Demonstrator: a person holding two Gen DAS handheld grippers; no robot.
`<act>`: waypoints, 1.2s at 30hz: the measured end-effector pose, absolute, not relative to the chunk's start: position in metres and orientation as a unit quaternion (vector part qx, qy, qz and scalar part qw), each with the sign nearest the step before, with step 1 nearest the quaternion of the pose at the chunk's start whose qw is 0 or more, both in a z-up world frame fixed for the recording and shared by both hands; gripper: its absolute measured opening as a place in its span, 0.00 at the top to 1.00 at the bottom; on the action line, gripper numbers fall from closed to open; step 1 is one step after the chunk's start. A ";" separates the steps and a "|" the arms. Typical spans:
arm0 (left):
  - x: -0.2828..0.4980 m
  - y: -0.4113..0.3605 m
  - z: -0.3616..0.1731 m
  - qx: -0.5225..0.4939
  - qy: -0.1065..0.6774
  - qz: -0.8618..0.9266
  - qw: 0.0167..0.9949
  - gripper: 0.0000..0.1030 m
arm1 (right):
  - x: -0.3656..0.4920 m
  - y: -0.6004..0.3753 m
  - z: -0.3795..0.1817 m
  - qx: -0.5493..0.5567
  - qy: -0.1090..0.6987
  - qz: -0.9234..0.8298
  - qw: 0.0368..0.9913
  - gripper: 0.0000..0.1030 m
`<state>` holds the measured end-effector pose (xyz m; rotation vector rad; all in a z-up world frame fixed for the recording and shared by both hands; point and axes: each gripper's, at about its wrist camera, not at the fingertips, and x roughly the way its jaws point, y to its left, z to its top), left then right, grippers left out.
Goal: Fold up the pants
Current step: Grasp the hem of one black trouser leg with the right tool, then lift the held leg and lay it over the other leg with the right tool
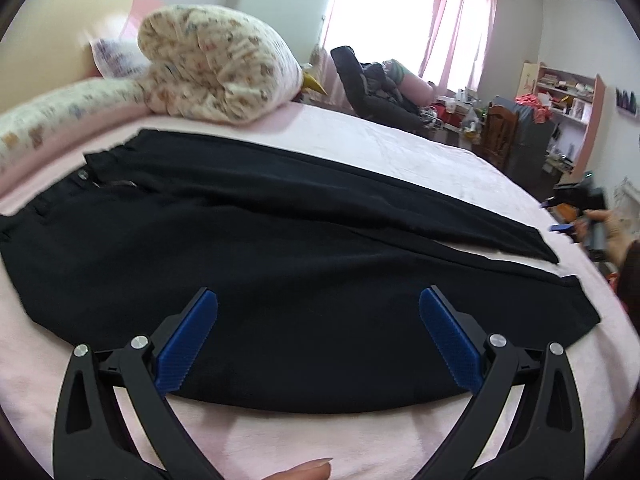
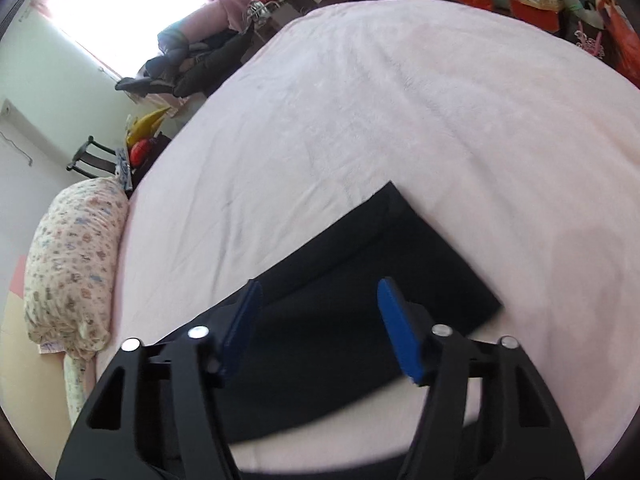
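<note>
Black pants (image 1: 280, 260) lie flat on the pink bed (image 1: 400, 148), waistband and button at the left, both legs running to the right. My left gripper (image 1: 318, 300) hovers over the near leg, open, with only cloth below its blue pads. In the right wrist view the leg hems (image 2: 360, 280) lie under my right gripper (image 2: 320, 286), whose jaws stand apart and hold nothing. The right gripper (image 1: 556, 216) also shows at the far right of the left wrist view, just past the hems, blurred, in a person's hand.
A rolled floral quilt (image 1: 212, 68) sits at the head of the bed, beyond the waistband. Past the far bed edge stand a chair piled with dark clothes (image 1: 372, 80) and cluttered shelves (image 1: 560, 92). A fingertip (image 1: 308, 468) shows at the bottom edge.
</note>
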<state>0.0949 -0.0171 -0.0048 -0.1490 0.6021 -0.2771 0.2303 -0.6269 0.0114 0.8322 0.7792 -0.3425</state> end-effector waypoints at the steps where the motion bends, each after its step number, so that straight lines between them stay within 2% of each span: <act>1: 0.097 -0.016 -0.007 -0.078 0.300 -0.142 0.940 0.02 | 0.238 -0.632 0.006 0.383 0.369 -0.168 0.830 0.42; 7: 0.104 -0.019 -0.014 -0.086 0.318 -0.166 0.930 0.02 | 0.258 -0.652 0.002 0.309 0.331 -0.250 0.856 0.42; 13: 0.109 -0.026 -0.020 -0.077 0.334 -0.171 0.924 0.02 | 0.275 -0.659 -0.017 0.285 0.356 -0.278 0.845 0.43; 16: 0.112 -0.025 -0.023 -0.083 0.344 -0.167 0.920 0.02 | 0.280 -0.657 -0.033 0.273 0.383 -0.264 0.842 0.54; 17: 0.113 -0.024 -0.023 -0.086 0.346 -0.167 0.919 0.02 | 0.277 -0.651 -0.033 0.253 0.375 -0.267 0.851 0.69; 19: 0.113 -0.023 -0.023 -0.089 0.347 -0.165 0.919 0.02 | 0.269 -0.647 -0.031 0.244 0.353 -0.263 0.864 0.82; 32: 0.111 -0.015 -0.021 -0.098 0.340 -0.155 0.923 0.02 | 0.204 -0.631 0.023 0.278 0.232 -0.160 0.918 0.84; 36: 0.107 -0.014 -0.017 -0.097 0.326 -0.153 0.928 0.02 | 0.160 -0.617 0.038 0.291 0.197 -0.112 0.930 0.87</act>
